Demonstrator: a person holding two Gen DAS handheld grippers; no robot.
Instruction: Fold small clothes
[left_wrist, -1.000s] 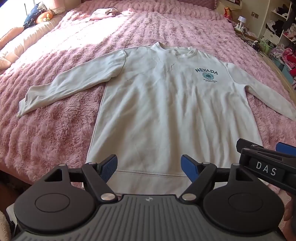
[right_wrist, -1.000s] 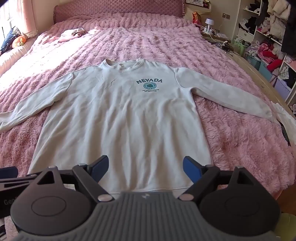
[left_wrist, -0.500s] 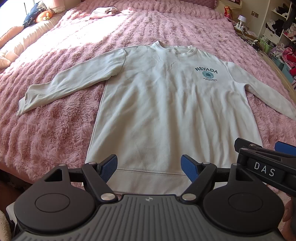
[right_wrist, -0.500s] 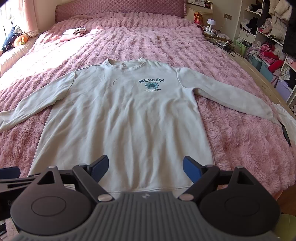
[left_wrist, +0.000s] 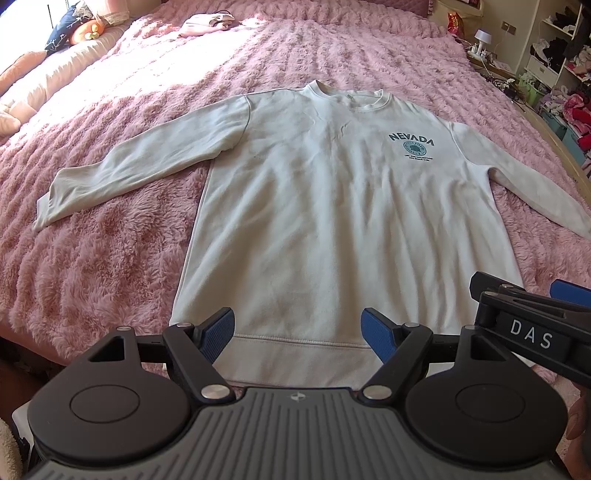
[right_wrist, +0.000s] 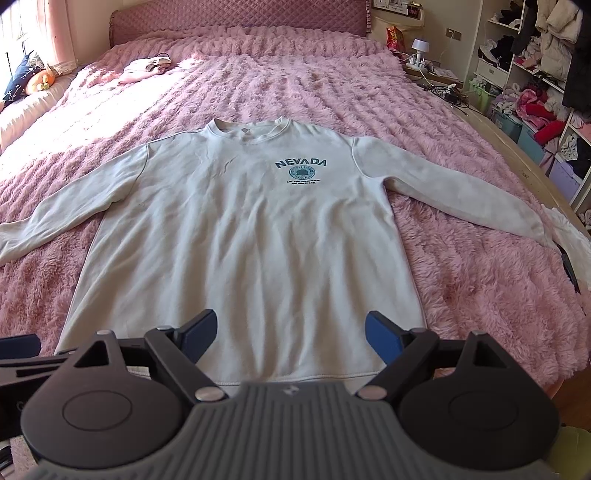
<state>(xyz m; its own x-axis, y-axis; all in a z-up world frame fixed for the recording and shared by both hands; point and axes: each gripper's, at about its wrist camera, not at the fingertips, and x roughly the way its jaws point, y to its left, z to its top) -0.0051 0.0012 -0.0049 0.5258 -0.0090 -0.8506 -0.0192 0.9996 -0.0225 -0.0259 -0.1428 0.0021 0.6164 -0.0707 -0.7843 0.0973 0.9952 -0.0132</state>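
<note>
Sweatshirt (left_wrist: 332, 206) lies flat, face up, on pink fuzzy bed (left_wrist: 110, 258). Hem nearest the tongs, collar at far end, so long axis runs straight away from both cameras. Sleeves spread out to each side, angled back toward the hem end; "NEVADA" print on chest.

Left tongs (left_wrist: 297, 328): blades wide apart, nothing between them, hovering over hem band, left-of-centre. Right tongs (right_wrist: 290, 332): also wide apart, empty, over hem, right-of-centre. Right tongs show at the right edge of the left view, so the two sit close side by side. Neither seems to touch cloth, tho height above hem is hard to judge thru fisheye.

Reach: left sleeve cuff lies off toward left tongs' side, well apart from it; right sleeve cuff runs toward bed's right edge, nearer right tongs. Hem corners are closer to each tongs than either cuff.

Judgement: fold not yet begun; garment only spread out. Likely first grabs are a sleeve or side edge, each w/ the same-side tongs. Thick fleece on plush bed may drag, not slide.

Other: small pale garment (right_wrist: 146, 68) far up the bed, well apart; cluttered shelves (right_wrist: 535, 74) to the right.
</note>
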